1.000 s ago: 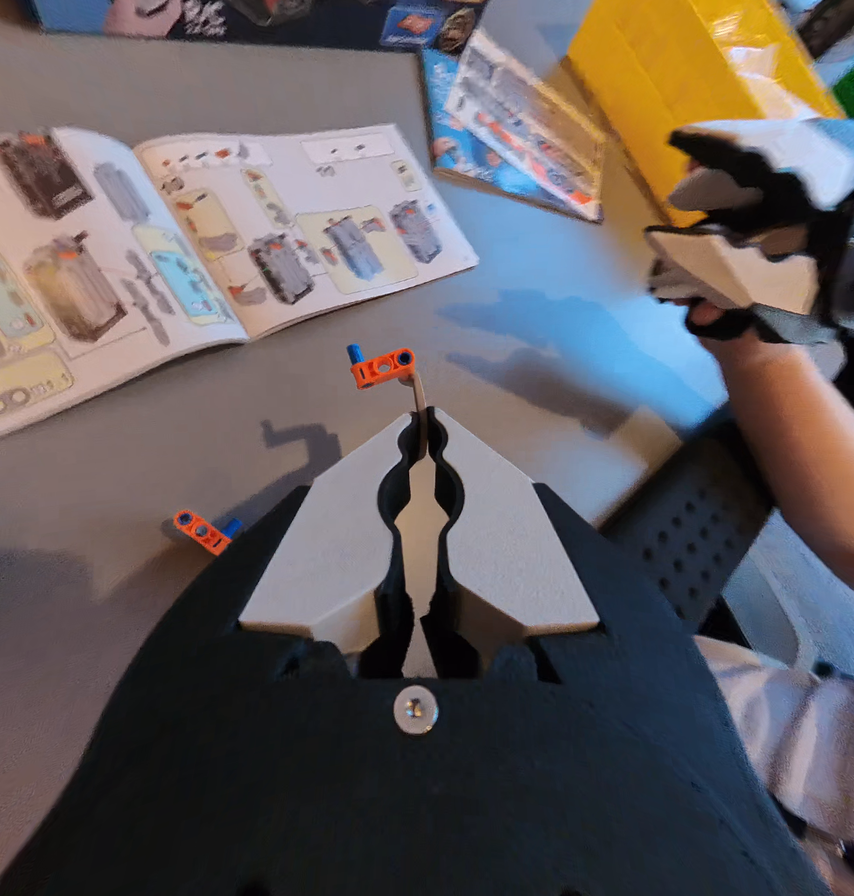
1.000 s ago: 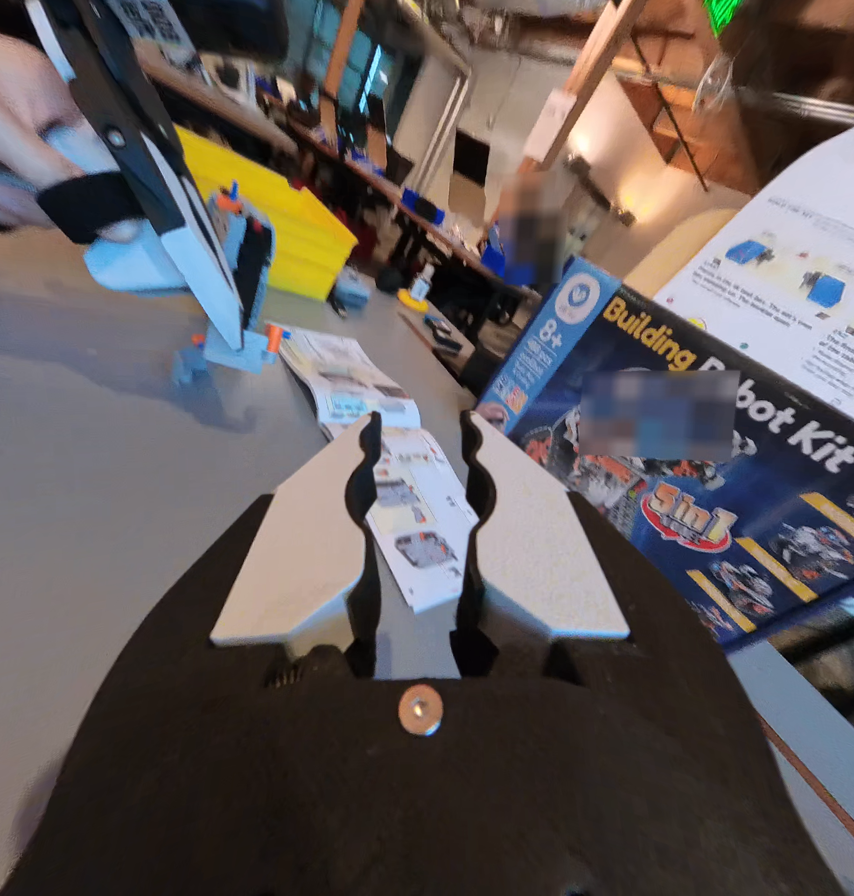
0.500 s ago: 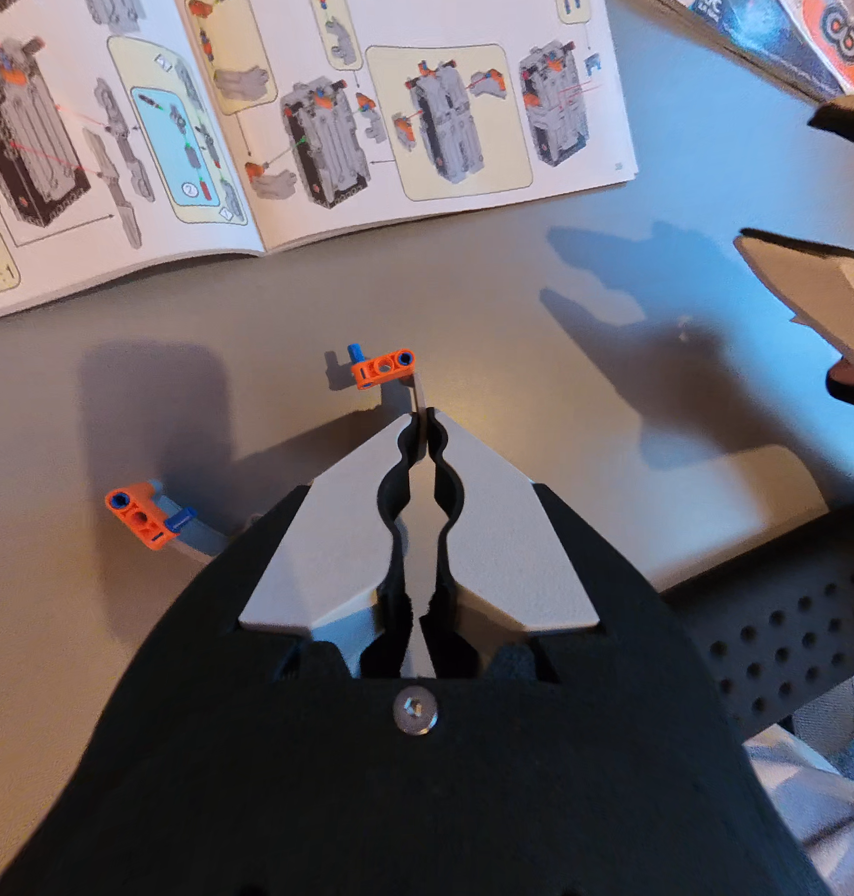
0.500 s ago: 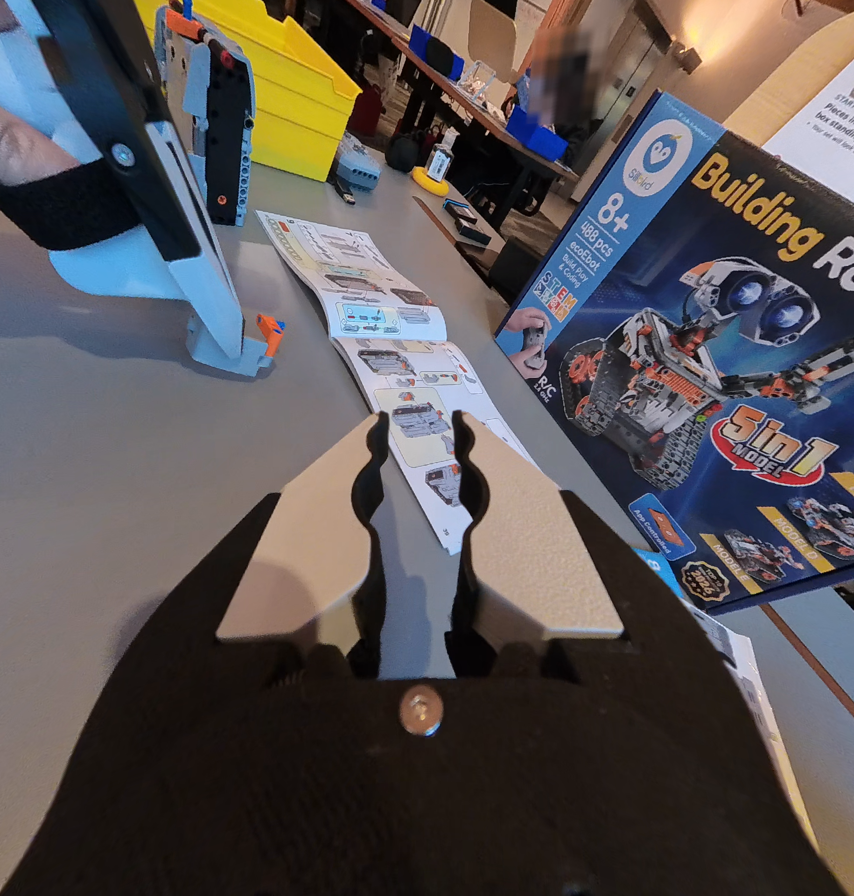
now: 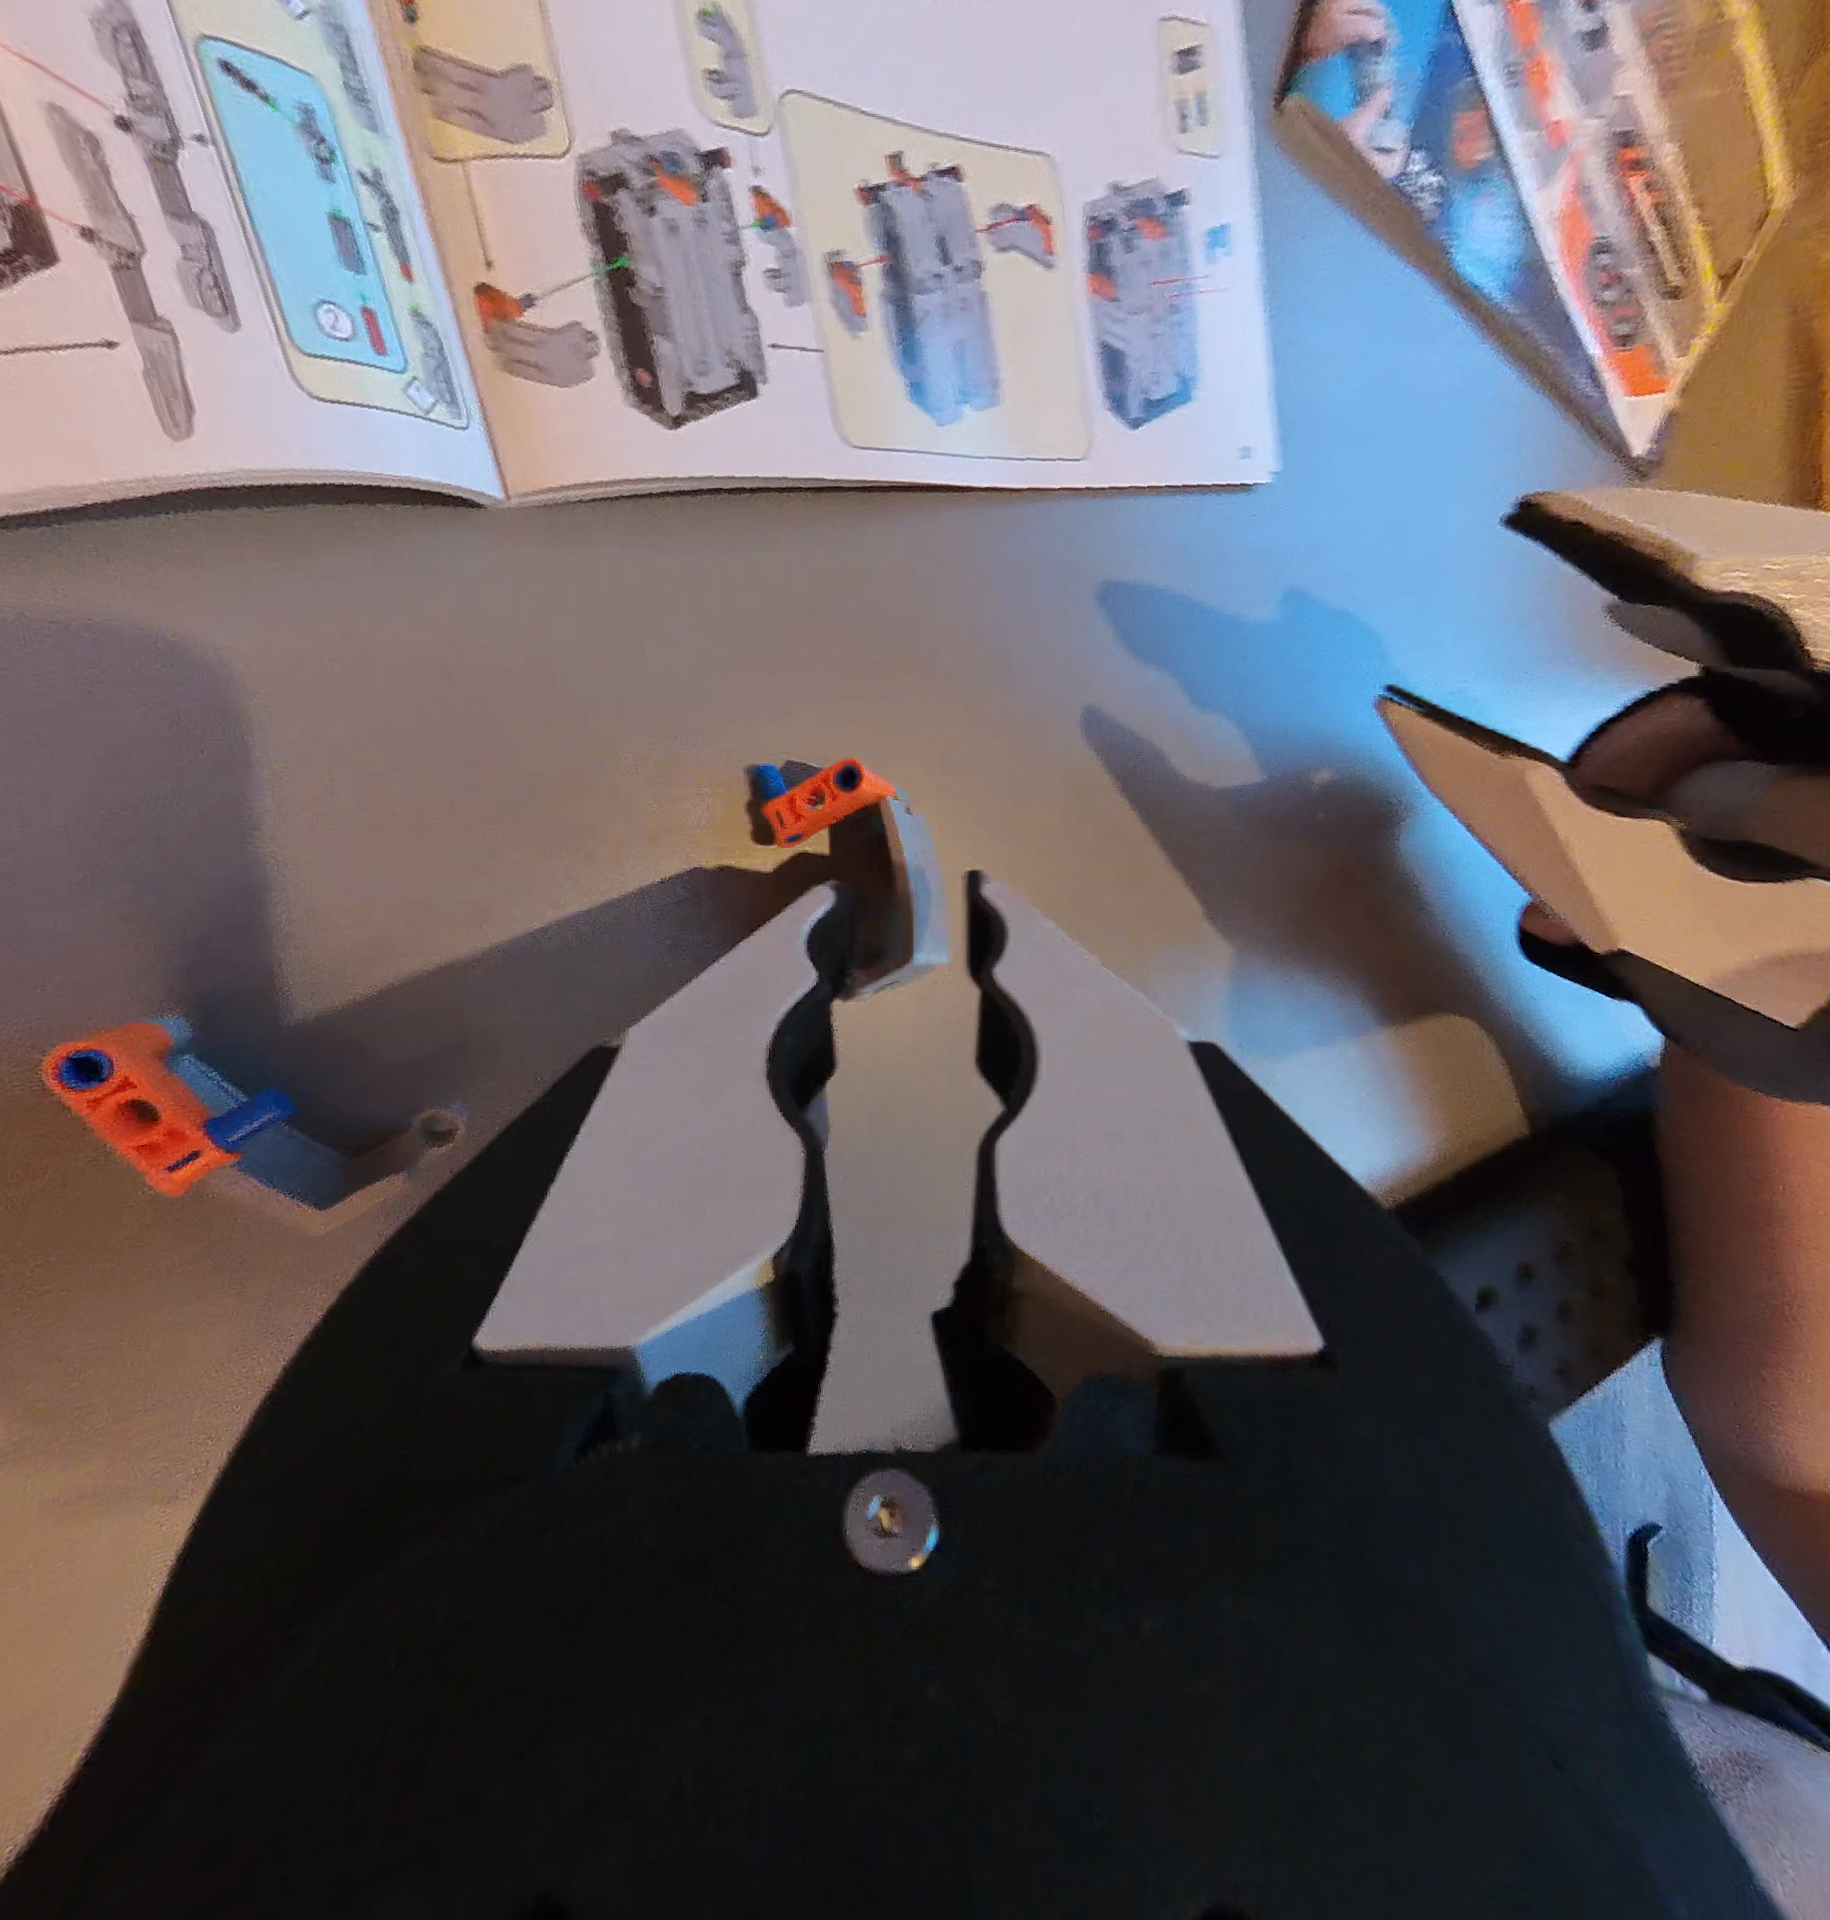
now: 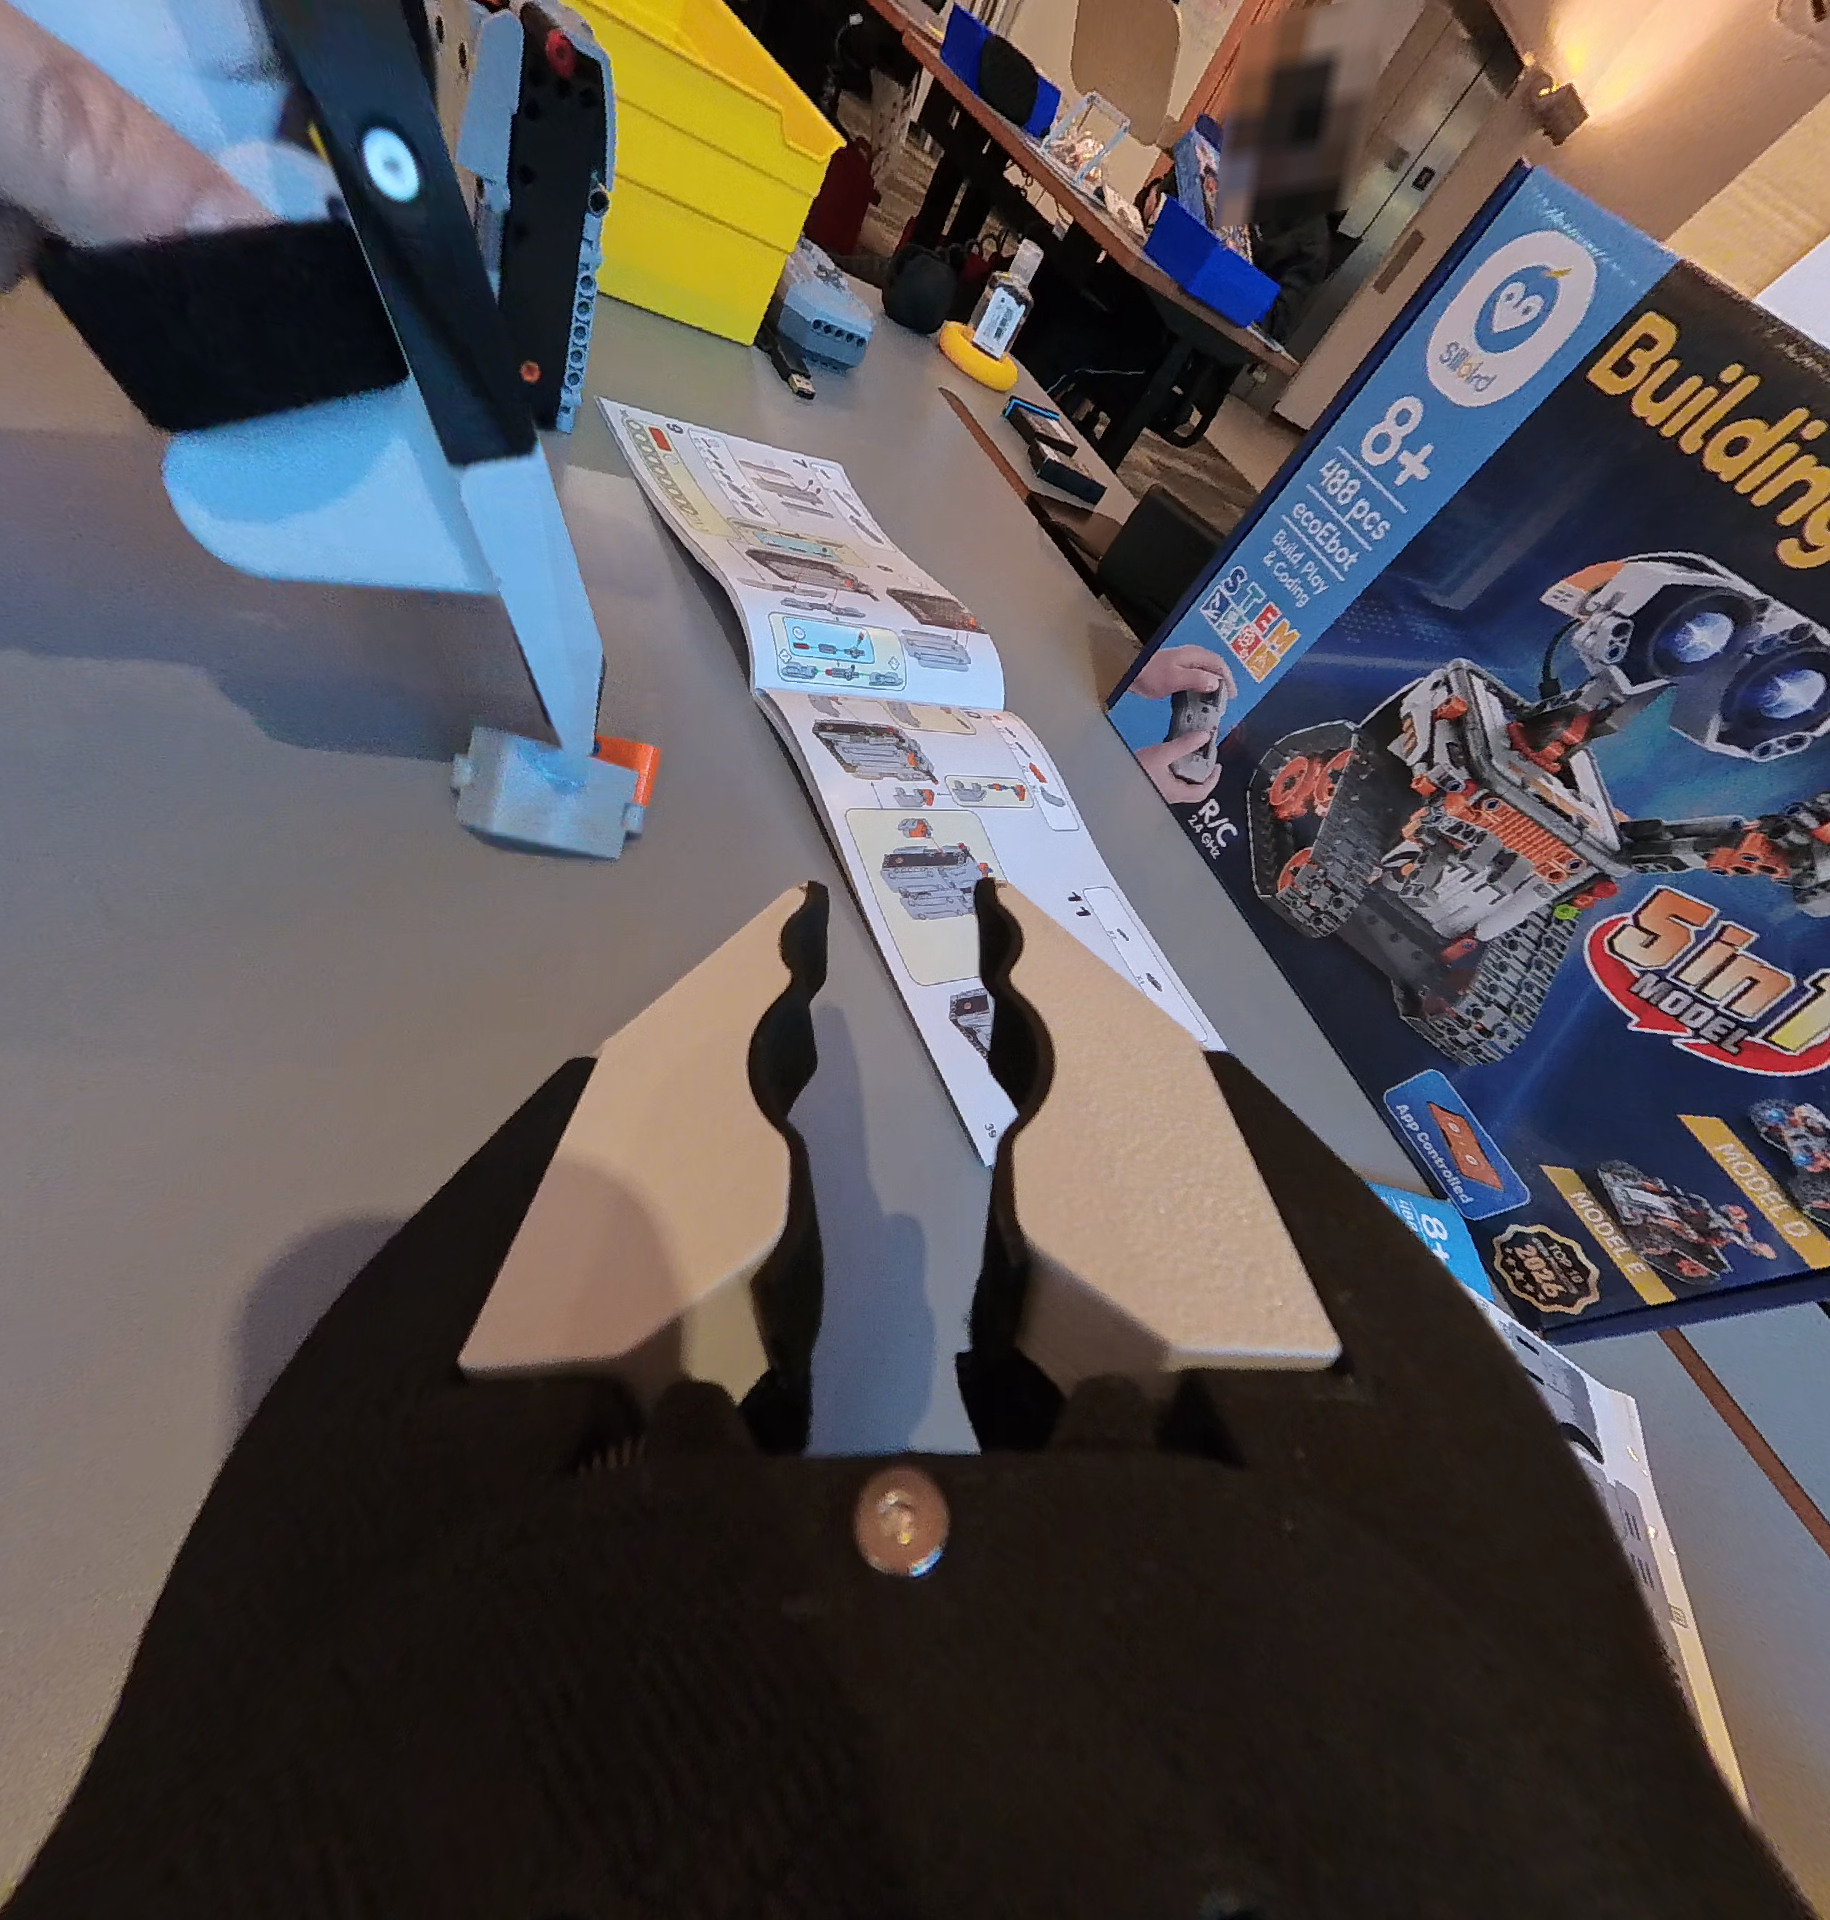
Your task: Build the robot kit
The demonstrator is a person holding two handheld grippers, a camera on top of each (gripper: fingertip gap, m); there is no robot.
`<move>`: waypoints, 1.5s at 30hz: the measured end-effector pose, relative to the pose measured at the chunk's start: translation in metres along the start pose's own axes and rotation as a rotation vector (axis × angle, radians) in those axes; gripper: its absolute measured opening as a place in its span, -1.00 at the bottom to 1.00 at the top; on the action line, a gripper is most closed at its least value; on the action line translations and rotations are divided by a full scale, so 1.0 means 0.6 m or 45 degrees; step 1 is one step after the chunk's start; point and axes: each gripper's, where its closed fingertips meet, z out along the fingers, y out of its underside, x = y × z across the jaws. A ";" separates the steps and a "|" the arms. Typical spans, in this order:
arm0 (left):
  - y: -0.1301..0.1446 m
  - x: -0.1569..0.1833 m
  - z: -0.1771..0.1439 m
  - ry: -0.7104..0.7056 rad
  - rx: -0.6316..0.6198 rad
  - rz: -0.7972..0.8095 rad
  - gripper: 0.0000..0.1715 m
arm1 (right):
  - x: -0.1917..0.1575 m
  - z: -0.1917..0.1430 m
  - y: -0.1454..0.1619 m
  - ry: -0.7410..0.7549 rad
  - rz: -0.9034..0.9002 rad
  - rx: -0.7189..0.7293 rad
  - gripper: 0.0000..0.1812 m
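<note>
Right wrist view alone takes in the grey table (image 6: 215, 987) at length, plus a big blue kit box (image 6: 1513, 779) standing on edge at the right, a stack of yellow bins (image 6: 703, 187) far back, and a black-and-grey block assembly (image 6: 552, 208) upright behind the left gripper. Shows also the open instruction booklet (image 6: 890, 727) running between box and gripper, seen edge-on and low. Left wrist view gives that booklet (image 5: 682, 260) from above instead, pages flat along the top edge, with a corner of a box (image 5: 1513, 208) at upper right. Right gripper (image 6: 895, 894) hangs over bare table with a moderate gap between its jaws, nothing in it; appears again at the right edge of the left wrist view (image 5: 1493, 675), held by a hand (image 5: 1721, 790). Left gripper (image 5: 900, 883) has its jaws parted, a small grey curved piece (image 5: 906, 904) with an orange connector (image 5: 817, 805) at its far end leaning against the inner face of the left finger (image 5: 682, 1122), clear of the other. Seen from the side in the right wrist view, that gripper (image 6: 568, 717) stands tip-down on the grey piece (image 6: 537, 800) on the table. Only the left wrist view shows a second grey and orange piece (image 5: 194, 1122) with blue pins lying at lower left, well apart.
</note>
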 end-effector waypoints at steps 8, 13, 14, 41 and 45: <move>0.008 -0.015 -0.049 -0.021 0.072 0.108 -0.77 | -0.015 0.003 -0.002 -0.051 -0.013 0.010 -0.68; 0.017 0.025 -0.043 0.118 0.145 0.407 -0.71 | -0.081 0.006 -0.019 -0.304 0.019 0.061 -0.68; 0.015 0.027 -0.038 0.091 0.173 0.509 -0.70 | -0.087 0.009 -0.017 -0.311 0.000 0.046 -0.68; -0.012 -0.026 -0.047 -0.325 -0.416 1.102 -0.99 | -0.074 0.003 0.007 -0.274 -0.185 -0.040 -0.68; 0.000 -0.025 -0.039 -0.306 -0.435 1.118 -0.99 | -0.070 0.002 0.009 -0.265 -0.177 -0.048 -0.68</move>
